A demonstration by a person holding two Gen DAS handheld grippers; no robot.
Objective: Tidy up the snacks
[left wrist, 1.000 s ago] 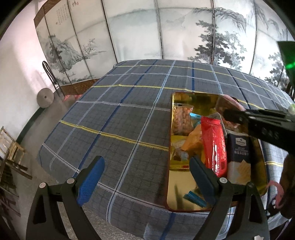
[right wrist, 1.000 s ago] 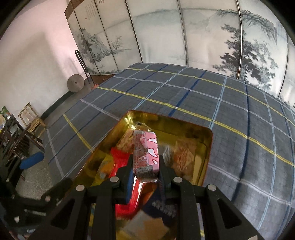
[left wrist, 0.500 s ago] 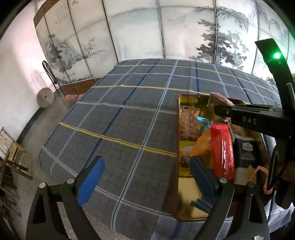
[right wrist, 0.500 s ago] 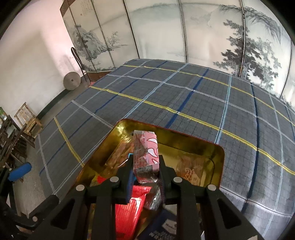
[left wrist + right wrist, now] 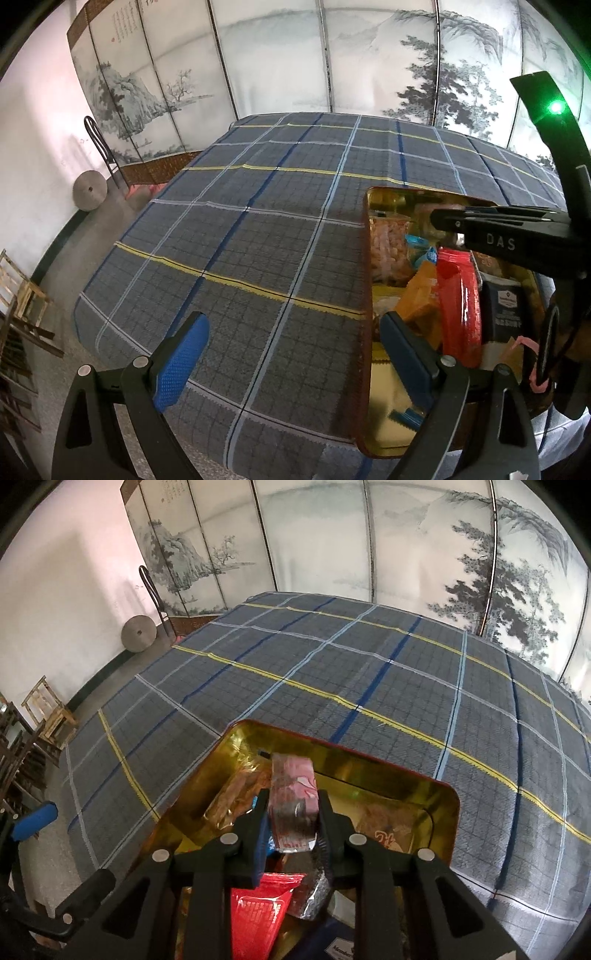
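The right wrist view shows the right claw (image 5: 291, 812) clamped on a pink wrapped snack (image 5: 294, 794), its two blue-lined pads pressing the packet's sides while the packet sticks out forward over the gold tin (image 5: 436, 786). The tin sits on a tabletop covered by a grey-blue plaid cloth (image 5: 332, 672) with yellow, blue and pale lines. Inside the tin, just below the held packet, lies a red packet (image 5: 258, 912), with a dark box (image 5: 343, 949) at the near edge of the tin and a pale wrapper with red lettering (image 5: 388, 834) toward the tin's right wall. In the left wrist view the left claw (image 5: 291, 354) stands wide apart with nothing between its blue pads: one pad hangs over the cloth left of the tin, the other over the tin's near left part. There the tin (image 5: 384, 424) shows its bare gold floor at the near end, and further in a bag of pale brown snacks (image 5: 388, 243), an orange packet (image 5: 421, 295), the long red packet (image 5: 461, 302) and the dark box (image 5: 506, 306) side by side. The right claw (image 5: 436, 218) reaches across above the tin's far end. Beyond the tin, a folding screen painted with trees and mountains (image 5: 332, 59) stands behind the tabletop.
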